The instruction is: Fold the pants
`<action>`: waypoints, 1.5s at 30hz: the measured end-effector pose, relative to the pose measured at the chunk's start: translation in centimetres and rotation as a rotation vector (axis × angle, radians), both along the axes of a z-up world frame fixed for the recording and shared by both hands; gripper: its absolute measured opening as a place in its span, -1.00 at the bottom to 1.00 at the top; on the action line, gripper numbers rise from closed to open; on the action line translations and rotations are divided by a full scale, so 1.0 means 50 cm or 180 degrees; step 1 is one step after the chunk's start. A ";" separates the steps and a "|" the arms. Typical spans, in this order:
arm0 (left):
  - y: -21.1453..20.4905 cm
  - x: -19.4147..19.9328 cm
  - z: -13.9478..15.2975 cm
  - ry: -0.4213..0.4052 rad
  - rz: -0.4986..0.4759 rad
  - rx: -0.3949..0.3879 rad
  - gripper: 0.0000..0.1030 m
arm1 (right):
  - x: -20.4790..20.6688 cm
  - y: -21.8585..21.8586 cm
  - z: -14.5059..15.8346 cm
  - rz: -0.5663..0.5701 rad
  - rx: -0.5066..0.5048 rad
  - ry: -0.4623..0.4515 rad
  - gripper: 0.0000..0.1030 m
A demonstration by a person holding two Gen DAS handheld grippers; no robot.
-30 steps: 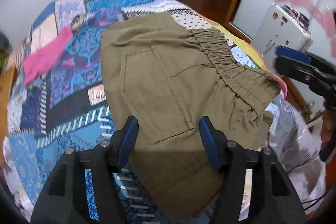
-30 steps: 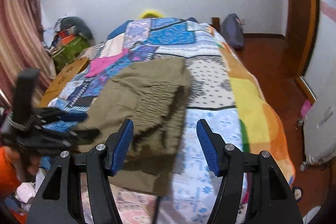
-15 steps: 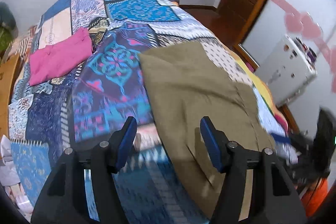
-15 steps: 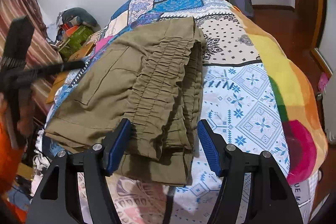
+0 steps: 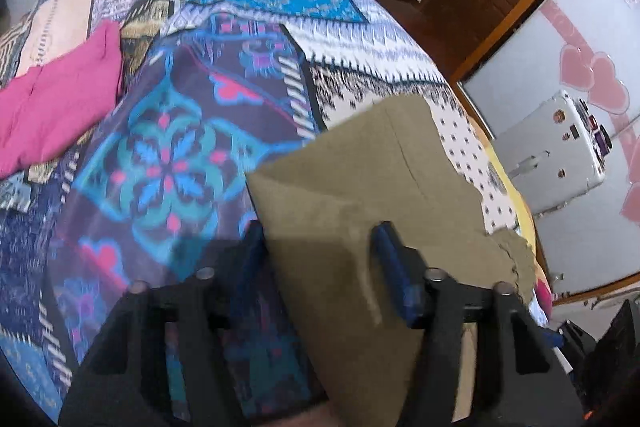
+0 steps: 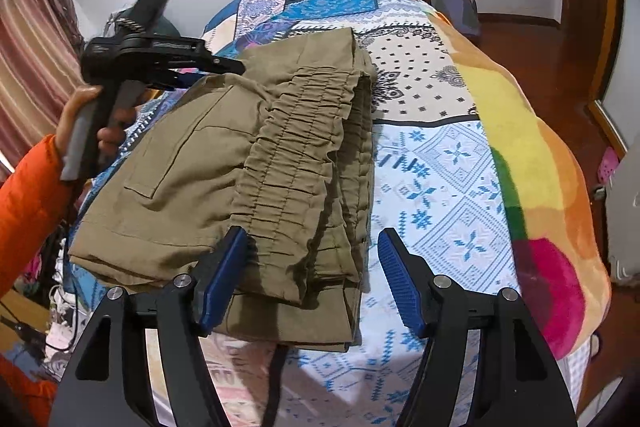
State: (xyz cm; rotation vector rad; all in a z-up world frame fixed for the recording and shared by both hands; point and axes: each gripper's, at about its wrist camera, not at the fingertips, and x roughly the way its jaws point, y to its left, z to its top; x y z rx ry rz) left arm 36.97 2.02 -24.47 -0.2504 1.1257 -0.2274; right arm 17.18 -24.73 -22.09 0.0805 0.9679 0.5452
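A: Where are the pants?

B: The olive pants point(image 6: 224, 163) lie folded in a stack on the bed point(image 6: 460, 187), over its patchwork blanket point(image 5: 168, 163). In the right wrist view the gathered elastic waistband point(image 6: 304, 151) runs from about 12 o'clock down to 6 o'clock, with a flat pocket panel at 9 o'clock of it.

A: And the right gripper?

B: The right gripper point(image 6: 312, 279) is spread wide and holds nothing. Its left finger sits over the near edge of the pants, its right finger over bare blanket.

A: The left one?

B: The left gripper point(image 5: 316, 267) is also spread wide and empty. In its own view, which is blurred, the plain folded side of the pants fills the gap between the fingers and runs off toward 5 o'clock. Seen from the right wrist, it hangs at 10 o'clock above the far corner of the pants, held in a hand point(image 6: 94, 119) with an orange sleeve.

A: Anything else on the bed?

B: A pink cloth point(image 5: 56, 99) at 9 o'clock, well apart from the pants.
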 end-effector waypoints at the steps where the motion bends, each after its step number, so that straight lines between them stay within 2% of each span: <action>1: 0.001 0.004 -0.003 0.0001 0.0023 -0.0004 -0.54 | 0.002 -0.003 -0.001 -0.0015 -0.0003 -0.0003 0.24; 4: 0.011 0.005 -0.009 -0.0026 0.0068 -0.0018 -0.81 | 0.011 -0.013 -0.005 -0.0078 -0.0020 -0.0008 0.26; 7: 0.021 -0.008 -0.002 -0.0084 0.0131 0.0048 -0.84 | 0.024 -0.021 -0.004 -0.0153 -0.0057 -0.0014 0.26; 11: 0.046 -0.063 0.031 -0.0228 0.0259 0.0248 -0.85 | 0.041 -0.027 0.017 -0.0326 -0.0158 -0.0067 0.26; 15: 0.073 -0.140 0.064 -0.0400 0.0368 0.0475 -0.85 | 0.044 -0.019 0.045 -0.0323 -0.0216 -0.0185 0.26; 19: 0.127 -0.235 0.083 -0.0446 0.0588 0.0483 -0.85 | 0.030 0.012 0.070 -0.0189 -0.0125 -0.0265 0.29; 23: 0.168 -0.312 0.088 -0.0422 0.0780 0.0423 -0.86 | 0.008 0.062 0.073 0.0031 -0.0084 -0.0248 0.30; 28: 0.202 -0.401 0.087 -0.0441 0.0967 0.0467 -0.85 | -0.005 0.105 0.048 0.0211 -0.0120 -0.0130 0.29; 32: 0.229 -0.442 0.062 -0.0295 0.1066 0.0363 -0.84 | 0.001 0.115 0.027 0.0250 -0.0175 -0.0053 0.29; 34: 0.243 -0.463 0.053 -0.0262 0.1143 0.0413 -0.82 | 0.008 0.114 0.022 0.0241 -0.0232 -0.0093 0.29; 35: 0.252 -0.470 0.046 -0.0220 0.1223 0.0581 -0.82 | 0.011 0.115 0.020 0.0232 -0.0272 -0.0117 0.29; 36: 0.255 -0.474 0.042 -0.0193 0.1238 0.0636 -0.82 | 0.015 0.114 0.018 0.0214 -0.0320 -0.0131 0.28; 39: 0.277 -0.482 0.031 -0.0082 0.1183 0.0499 -0.82 | 0.027 0.108 0.018 0.0079 -0.0478 -0.0188 0.27; 42: 0.266 -0.479 0.061 -0.0222 0.1043 0.0654 -0.82 | 0.033 0.103 0.033 0.0075 -0.0515 -0.0213 0.22; 45: 0.236 -0.461 0.104 -0.0423 0.0829 0.0653 -0.82 | 0.030 0.110 0.054 0.0114 -0.0541 -0.0340 0.22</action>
